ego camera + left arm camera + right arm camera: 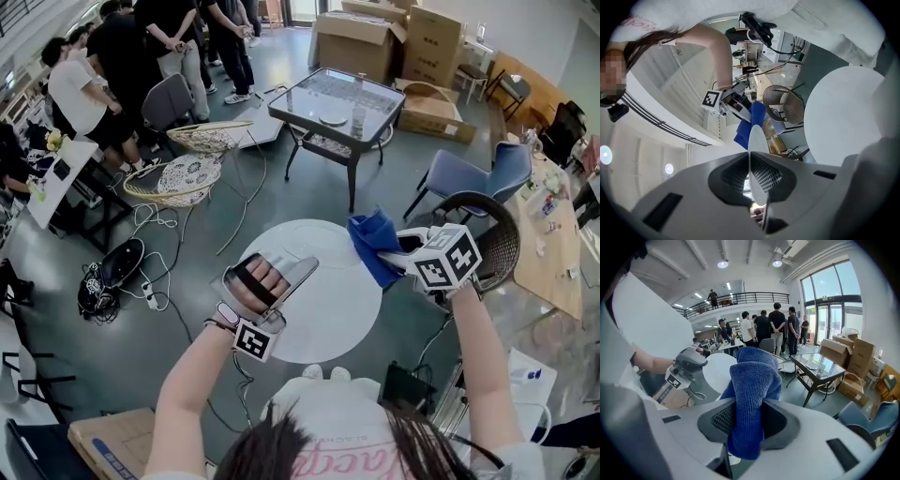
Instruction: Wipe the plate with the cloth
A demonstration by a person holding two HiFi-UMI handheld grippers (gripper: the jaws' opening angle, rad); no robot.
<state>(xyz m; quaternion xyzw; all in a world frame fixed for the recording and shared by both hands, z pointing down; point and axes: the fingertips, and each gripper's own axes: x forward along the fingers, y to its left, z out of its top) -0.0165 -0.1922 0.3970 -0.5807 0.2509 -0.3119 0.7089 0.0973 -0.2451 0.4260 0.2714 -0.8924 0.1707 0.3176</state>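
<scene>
- A round white desk [328, 323] fills the middle of my head view, down on the grey floor, and I hold both grippers in the air above it.
- My right gripper [401, 259], with its marker cube, hangs over the desk's right edge and tilts down, its jaws pinching a fold of cloth.
- My left gripper [283, 278] sits over the desk's left side and points level, its jaws pressed together on the plate's rim.
- The blue cloth [373, 246] bunches out past the right gripper's jaws, towards the plate.
- The white plate [758, 140] stands on edge in the left gripper. The cloth is just beside it; I cannot tell if they touch.
</scene>
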